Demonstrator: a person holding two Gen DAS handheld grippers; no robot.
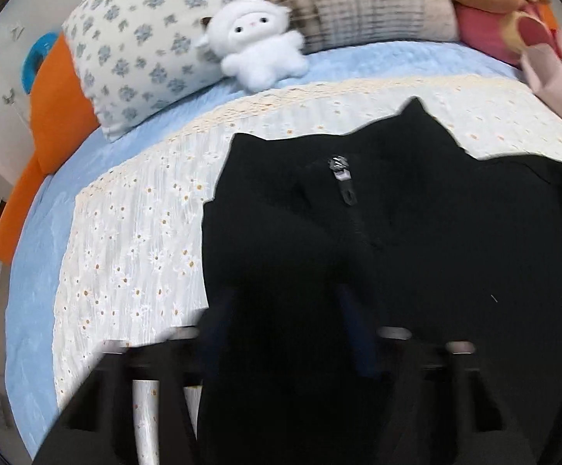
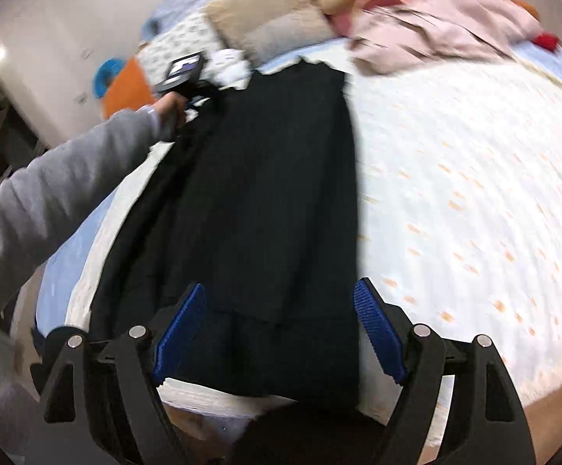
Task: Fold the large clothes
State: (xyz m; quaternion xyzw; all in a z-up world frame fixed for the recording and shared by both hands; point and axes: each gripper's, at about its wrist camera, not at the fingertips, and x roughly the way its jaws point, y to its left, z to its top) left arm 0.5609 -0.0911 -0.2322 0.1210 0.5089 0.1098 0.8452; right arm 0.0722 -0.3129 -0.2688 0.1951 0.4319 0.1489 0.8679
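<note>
1. My right hand-held gripper (image 2: pixel 281 325) is spread wide, its blue pads (image 2: pixel 377 329) on either side of the near hem of the black jacket (image 2: pixel 265 193) and not pinching it.
2. My left hand-held gripper (image 1: pixel 288 325) is blurred and mostly lost against the dark cloth. Its fingers look set apart, but I cannot tell whether they grip anything.
3. The black jacket lies flat on the bed, on the white daisy-print cover (image 1: pixel 133 240). From the right wrist camera it runs as a long narrow strip away from me, folded in along its right edge.
4. In the left wrist camera the zip pull (image 1: pixel 342 178) sits at the middle of the jacket, near the collar end.
5. My left arm in a grey sleeve (image 2: pixel 60 186) reaches along the jacket's left side, with my hand (image 2: pixel 170 106) on the gripper handle near the far end.
6. Beyond the jacket sit a white plush lamb (image 1: pixel 257 46), a flower-print pillow (image 1: pixel 141 38) and a beige checked pillow (image 1: pixel 358 4).
7. A pink garment (image 2: pixel 435 35) lies crumpled at the far right of the bed.
</note>
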